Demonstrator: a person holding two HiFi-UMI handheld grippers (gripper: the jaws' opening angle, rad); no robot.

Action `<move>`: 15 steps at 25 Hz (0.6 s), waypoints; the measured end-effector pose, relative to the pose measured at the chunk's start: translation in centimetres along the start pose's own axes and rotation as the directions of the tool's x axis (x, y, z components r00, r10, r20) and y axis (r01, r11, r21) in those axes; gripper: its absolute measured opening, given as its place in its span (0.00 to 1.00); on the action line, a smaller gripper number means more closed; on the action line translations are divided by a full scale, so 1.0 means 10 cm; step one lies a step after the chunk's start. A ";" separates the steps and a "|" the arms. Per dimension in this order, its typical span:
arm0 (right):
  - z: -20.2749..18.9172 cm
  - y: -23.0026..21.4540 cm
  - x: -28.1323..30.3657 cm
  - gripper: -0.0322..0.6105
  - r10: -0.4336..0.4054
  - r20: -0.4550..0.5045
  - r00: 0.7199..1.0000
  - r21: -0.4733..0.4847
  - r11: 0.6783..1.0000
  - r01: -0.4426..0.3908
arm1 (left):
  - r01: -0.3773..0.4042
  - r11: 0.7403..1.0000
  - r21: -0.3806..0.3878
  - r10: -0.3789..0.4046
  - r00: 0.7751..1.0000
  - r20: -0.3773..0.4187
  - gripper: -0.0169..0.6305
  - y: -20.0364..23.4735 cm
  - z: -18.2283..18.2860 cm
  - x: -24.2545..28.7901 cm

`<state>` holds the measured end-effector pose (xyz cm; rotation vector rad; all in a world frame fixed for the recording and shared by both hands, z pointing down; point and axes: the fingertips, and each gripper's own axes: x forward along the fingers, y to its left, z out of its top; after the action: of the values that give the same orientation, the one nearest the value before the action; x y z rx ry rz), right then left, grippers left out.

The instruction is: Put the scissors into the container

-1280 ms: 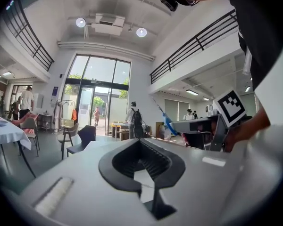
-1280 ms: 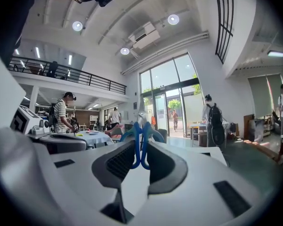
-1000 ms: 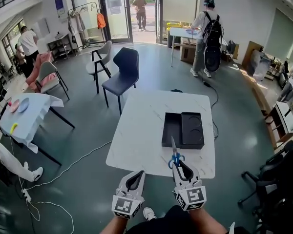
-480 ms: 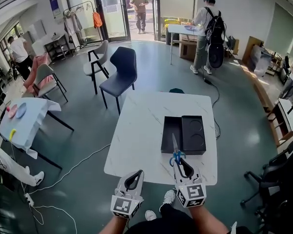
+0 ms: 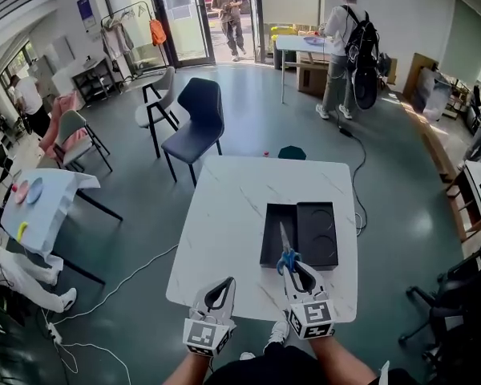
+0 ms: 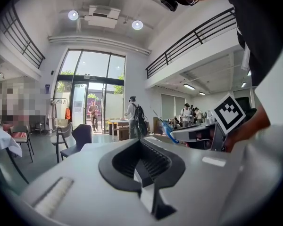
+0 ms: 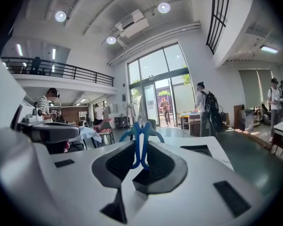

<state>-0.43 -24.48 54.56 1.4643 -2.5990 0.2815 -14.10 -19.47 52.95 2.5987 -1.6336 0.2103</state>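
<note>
Step in hand, as I read it: carry to drop-off, release not yet done.

- right gripper (image 5: 292, 268): fingers closed about halfway, clamped on the blue handles of the scissors (image 5: 284, 247). The right gripper view confirms it, with the handle loops (image 7: 140, 140) pinched between the 2 pads and the blade pointing forward, away from the person.
- left gripper (image 5: 222, 289): fingers together with nothing between them, held beside the right one at the near edge of the surface (image 5: 224, 215). It looks idle.
- black container (image 5: 274, 229): 2 compartments, both look empty. It sits on the right half of the surface. In the head view the scissors overlap its near-left compartment, but I cannot tell their height above it.

Next move, my guess: go forward and down until the blade is inside the left compartment, lay the scissors flat along its length, then open the fingers. The blade is long relative to the tray, so a skewed drop risks the tip catching the divider.

Around: a small teal object (image 5: 292, 152) at the far edge of the surface, chairs (image 5: 194, 123) beyond it, a person with a backpack (image 5: 346, 46) further back, and a cable on the floor (image 5: 120, 279). Nothing stands between the scissors and the container.
</note>
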 end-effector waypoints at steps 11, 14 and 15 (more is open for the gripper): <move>-0.19 -0.35 0.50 0.18 0.000 -0.082 0.997 0.072 0.997 0.006 | -0.042 0.999 0.004 0.042 0.999 -0.028 0.04 0.15 0.00 0.44; -0.30 -0.41 0.63 0.18 -0.025 -0.122 0.992 0.104 0.994 0.038 | -0.034 0.999 0.014 0.034 0.999 -0.036 0.04 0.22 -0.05 0.49; -0.33 -0.43 0.68 0.18 -0.034 -0.138 0.990 0.109 0.993 0.049 | -0.029 0.999 0.017 0.030 0.999 -0.039 0.04 0.26 -0.07 0.51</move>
<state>-0.20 -31.54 59.65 1.4761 -2.4787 0.5109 -14.36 -25.03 54.36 2.5661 -1.6655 0.2765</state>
